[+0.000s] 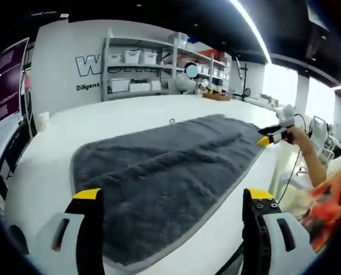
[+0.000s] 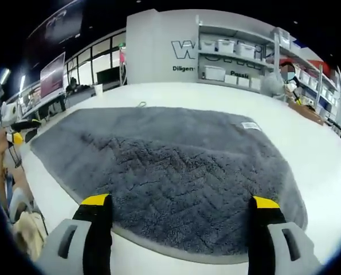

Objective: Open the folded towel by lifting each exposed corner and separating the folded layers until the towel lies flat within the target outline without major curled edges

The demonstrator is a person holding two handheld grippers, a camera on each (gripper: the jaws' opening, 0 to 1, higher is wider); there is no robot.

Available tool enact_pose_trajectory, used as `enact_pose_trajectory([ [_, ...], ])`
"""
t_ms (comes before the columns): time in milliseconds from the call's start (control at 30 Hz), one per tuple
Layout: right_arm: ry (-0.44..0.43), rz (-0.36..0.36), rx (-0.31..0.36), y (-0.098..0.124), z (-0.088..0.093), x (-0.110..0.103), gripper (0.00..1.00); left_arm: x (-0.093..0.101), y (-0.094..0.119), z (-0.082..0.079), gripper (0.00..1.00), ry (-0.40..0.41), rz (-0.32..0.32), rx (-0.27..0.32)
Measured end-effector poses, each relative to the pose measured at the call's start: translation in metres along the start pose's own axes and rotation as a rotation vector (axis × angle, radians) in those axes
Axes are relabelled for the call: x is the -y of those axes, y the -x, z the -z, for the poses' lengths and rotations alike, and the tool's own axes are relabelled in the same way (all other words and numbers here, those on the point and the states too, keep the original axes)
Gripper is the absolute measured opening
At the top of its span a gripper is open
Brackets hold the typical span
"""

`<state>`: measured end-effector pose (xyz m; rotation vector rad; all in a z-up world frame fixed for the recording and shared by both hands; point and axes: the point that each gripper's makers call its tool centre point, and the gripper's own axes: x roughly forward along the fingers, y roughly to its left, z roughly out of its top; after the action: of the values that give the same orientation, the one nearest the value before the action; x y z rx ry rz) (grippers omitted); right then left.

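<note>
Left gripper (image 1: 173, 197): its two black, yellow-tipped fingers (image 1: 90, 200) stand wide apart with nothing between them, poised above the near edge of the dark grey, plush, rectangular towel with a lighter grey hem (image 1: 170, 166).

Right gripper (image 2: 179, 203): its fingers (image 2: 266, 207) are likewise spread wide and hold nothing, hanging over the towel's (image 2: 170, 172) near hem. In the left gripper view this same gripper (image 1: 271, 136) appears at the towel's far right corner, held by a person's hand (image 1: 301, 137); whether its tips touch the cloth there I cannot tell.

The towel lies opened out in a single layer on the white, rounded table top (image 1: 44, 172), pile showing a chevron pattern, edges lying flat where visible. A small white label (image 2: 250, 125) sits at its far hem in the right gripper view. No outline on the table can be made out.

Beyond the table stand grey metal shelves carrying white storage bins (image 1: 133, 69), against a white wall with dark lettering.
</note>
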<state>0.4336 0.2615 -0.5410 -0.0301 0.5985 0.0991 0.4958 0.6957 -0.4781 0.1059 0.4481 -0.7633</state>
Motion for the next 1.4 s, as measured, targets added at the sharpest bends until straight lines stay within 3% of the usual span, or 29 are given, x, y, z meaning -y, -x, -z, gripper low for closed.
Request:
enact_pose_trajectory([
  [600,0.006,-0.023,-0.025,0.006,0.006,-0.008,0.99,0.007,-0.004,0.006,0.98,-0.009,0.022,-0.026],
  [867,0.002,-0.03,-0.003,0.004,-0.004,-0.007,0.99,0.005,-0.003,0.005,0.98,-0.004,0.023,-0.022],
  [1200,0.048,-0.053,0.079,0.016,-0.029,-0.021,0.99,0.006,-0.004,0.006,0.98,-0.006,0.022,-0.027],
  [1400,0.043,-0.054,0.081,0.012,-0.032,-0.016,0.99,0.006,-0.005,0.007,0.99,-0.005,0.025,-0.031],
])
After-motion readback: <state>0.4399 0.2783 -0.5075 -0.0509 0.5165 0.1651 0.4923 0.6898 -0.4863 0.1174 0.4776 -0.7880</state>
